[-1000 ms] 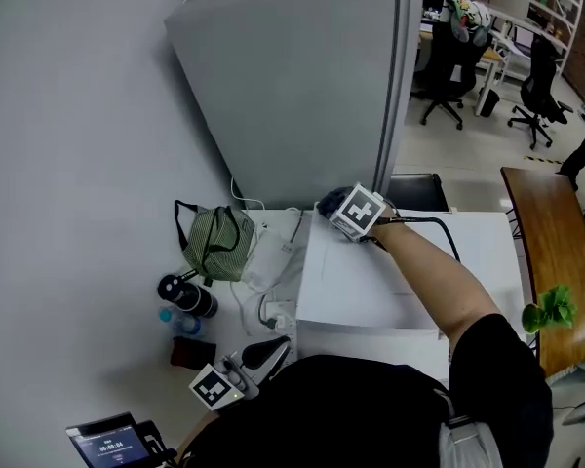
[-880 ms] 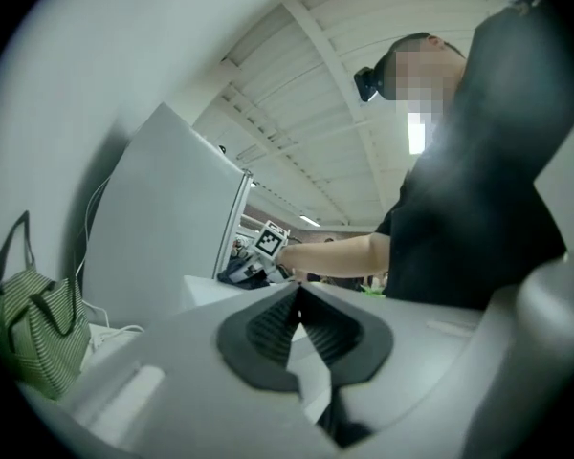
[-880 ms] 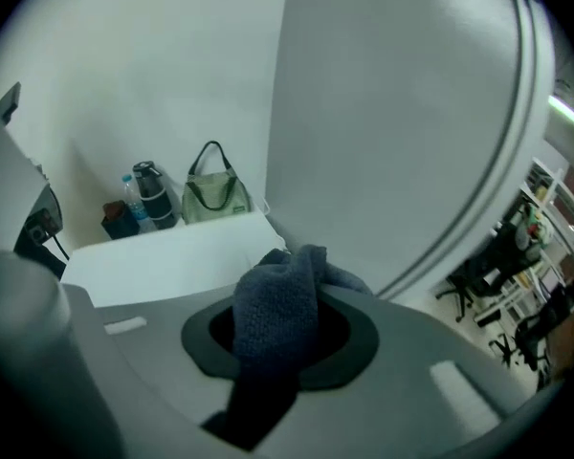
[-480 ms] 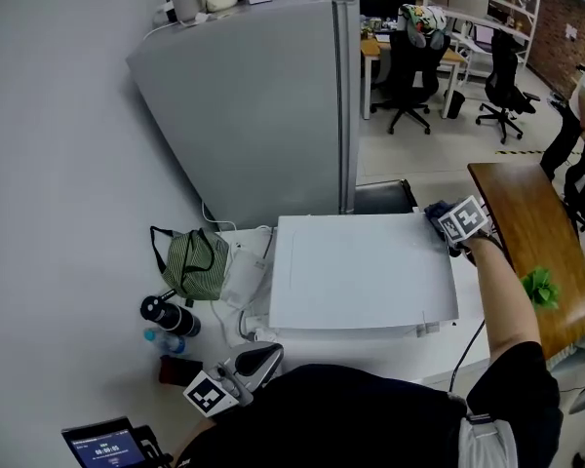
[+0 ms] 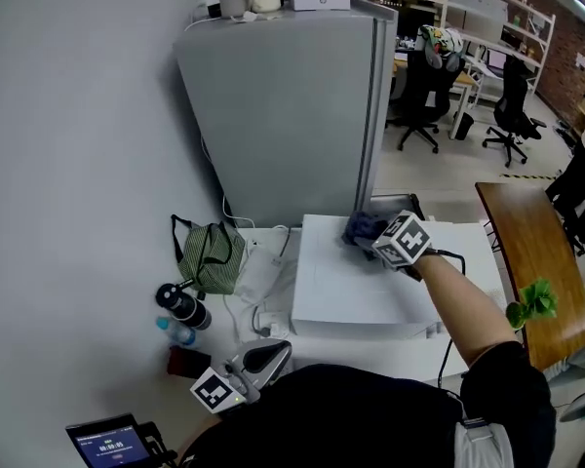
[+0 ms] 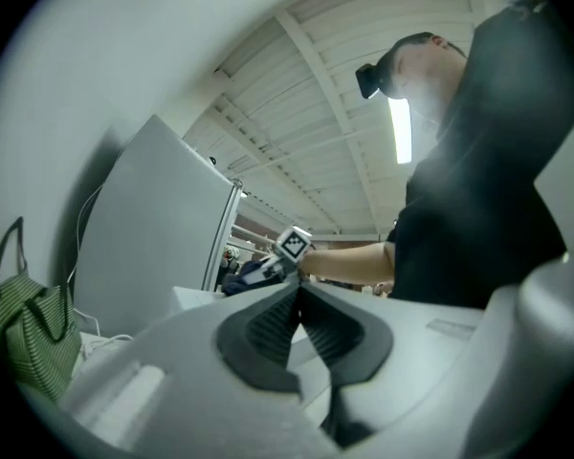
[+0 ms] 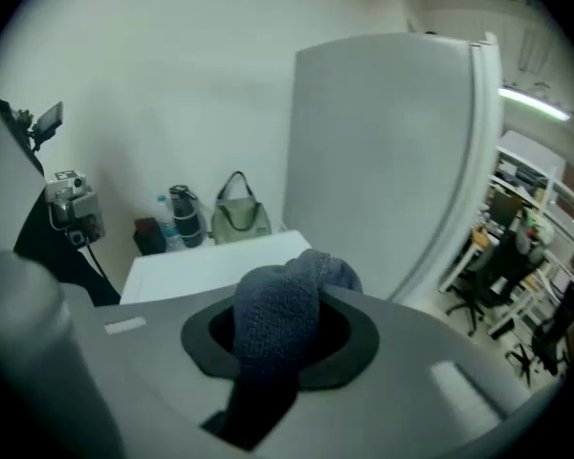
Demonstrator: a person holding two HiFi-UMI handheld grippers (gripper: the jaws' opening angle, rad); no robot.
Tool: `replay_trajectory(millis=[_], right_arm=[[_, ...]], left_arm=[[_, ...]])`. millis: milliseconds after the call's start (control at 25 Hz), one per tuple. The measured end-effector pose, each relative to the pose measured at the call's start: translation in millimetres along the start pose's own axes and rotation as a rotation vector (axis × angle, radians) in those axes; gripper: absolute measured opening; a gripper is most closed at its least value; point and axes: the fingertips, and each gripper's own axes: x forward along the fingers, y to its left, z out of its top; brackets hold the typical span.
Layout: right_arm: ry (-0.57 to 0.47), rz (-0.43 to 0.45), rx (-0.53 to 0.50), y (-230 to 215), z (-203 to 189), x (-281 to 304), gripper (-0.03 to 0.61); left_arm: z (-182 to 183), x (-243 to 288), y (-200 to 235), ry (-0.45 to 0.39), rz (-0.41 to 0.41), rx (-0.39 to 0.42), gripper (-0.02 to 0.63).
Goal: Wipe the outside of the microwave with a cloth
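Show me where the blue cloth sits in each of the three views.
Head view: cloth centre right, at the microwave top's far edge.
Left gripper view: cloth small, near centre, just above the jaws.
Right gripper view: cloth bottom centre, clamped in the right gripper.
Shared landmark: green bag.

Right arm [image 5: 456,295] outstretched, right gripper [image 5: 375,234] clamping cloth [image 7: 277,318]; left gripper [image 6: 298,289] closed, held low
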Motion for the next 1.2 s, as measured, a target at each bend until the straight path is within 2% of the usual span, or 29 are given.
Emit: replay_trajectory(millis=[80, 160, 320, 400, 480, 560, 680, 800, 880, 1040, 1120, 1200], right_arm=[[-0.007, 0.073, -0.056, 48, 40, 48, 0.078], [0.034, 0.075, -0.071, 70, 57, 91, 0.078], [0.138, 0.019, -0.040, 66, 44, 127, 0.078], [0.157, 0.019, -0.006, 58, 32, 114, 0.078], [0.191, -0.018, -0.012, 36, 5, 92, 0.077], [0.230, -0.078, -0.008, 4, -37, 58, 0.077], [0.258, -0.159, 0.067, -51, -109, -9, 0.077], [0.263, -0.212, 0.143, -94, -177, -81, 0.077], [0.258, -0.232, 0.168, -115, -208, -115, 0.077], [0.235, -0.245, 0.188, -137, -225, -131, 0.077], [0.204, -0.248, 0.158, -132, -206, -130, 0.077], [0.127, -0.210, 0.116, -108, -167, -119, 0.077]], left_arm=[[1, -15, -1, -0.003, -0.011, 0.002, 0.003], [-1, -32, -1, 0.008, -0.019, -0.012, 0.003], [-10, -53, -4, 0.037, -0.047, -0.069, 0.003], [-12, -52, -7, 0.046, -0.059, -0.088, 0.003], [-14, -46, -10, 0.051, -0.064, -0.079, 0.003], [-15, -32, -19, 0.055, -0.070, -0.054, 0.003], [-23, -1, -42, 0.056, -0.080, -0.044, 0.003], [-39, 40, -81, 0.082, -0.100, -0.044, 0.003], [-49, 64, -101, 0.107, -0.111, -0.044, 0.003], [-54, 80, -107, 0.125, -0.085, -0.058, 0.003], [-50, 77, -103, 0.115, -0.064, -0.054, 0.003], [-45, 70, -98, 0.104, -0.057, -0.043, 0.003]])
